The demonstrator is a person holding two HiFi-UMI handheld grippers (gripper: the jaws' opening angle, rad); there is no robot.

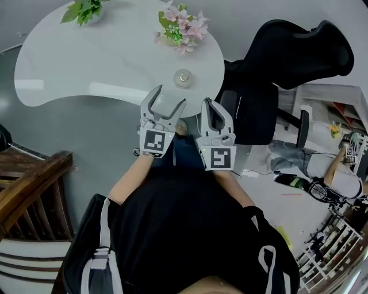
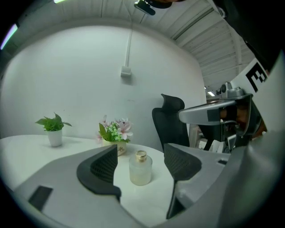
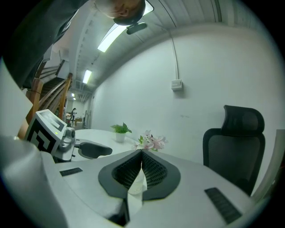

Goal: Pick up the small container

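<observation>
One step, the reach: our left gripper (image 1: 171, 96) hangs wide open, empty, aimed at the container (image 1: 183, 77) on the bench (image 1: 103, 63), just before the flowers (image 1: 181, 26); our right gripper (image 1: 214, 106) is closed, empty. Next we must straddle it.

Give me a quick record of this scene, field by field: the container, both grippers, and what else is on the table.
container: small glass container, gold cap, upright on white table, untouched
left gripper: open, aimed at container, not touching
right gripper: shut, nothing held
also on table: pink flowers, green potted plant
beside table: black chair
</observation>
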